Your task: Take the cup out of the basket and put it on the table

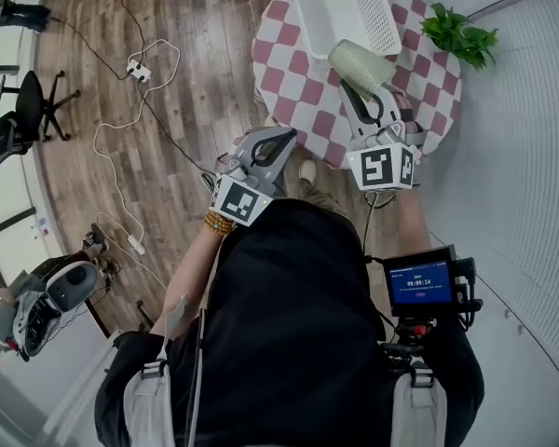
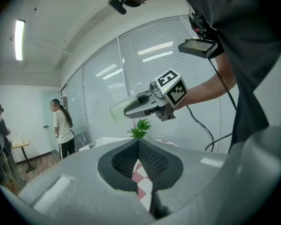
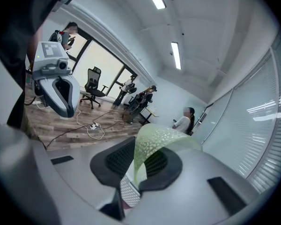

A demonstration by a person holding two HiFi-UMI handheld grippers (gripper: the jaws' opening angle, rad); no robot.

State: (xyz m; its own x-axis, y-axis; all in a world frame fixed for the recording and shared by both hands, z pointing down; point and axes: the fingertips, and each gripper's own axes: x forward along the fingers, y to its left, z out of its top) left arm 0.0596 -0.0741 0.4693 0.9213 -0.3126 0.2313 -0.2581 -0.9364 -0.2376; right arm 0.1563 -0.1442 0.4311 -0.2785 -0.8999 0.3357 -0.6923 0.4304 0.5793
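Note:
A pale green dimpled cup [image 1: 361, 65] hangs over the near part of the round table with the pink-and-white checked cloth [image 1: 289, 73], just in front of the white basket [image 1: 340, 12]. My right gripper [image 1: 357, 91] is shut on the cup's wall. In the right gripper view the cup [image 3: 159, 139] curves up between the black pads of my right gripper [image 3: 136, 157]. My left gripper [image 1: 281, 142] is at the table's near left edge, shut and holding nothing. In the left gripper view my left gripper [image 2: 138, 145] has its pads together, and the cup [image 2: 117, 110] shows above it.
A green potted plant [image 1: 461, 33] stands at the table's right side. Cables and a power strip [image 1: 138, 68] lie on the wood floor to the left, near an office chair [image 1: 33, 101]. A glass wall with blinds runs on the right. A person [image 2: 63, 128] stands far off.

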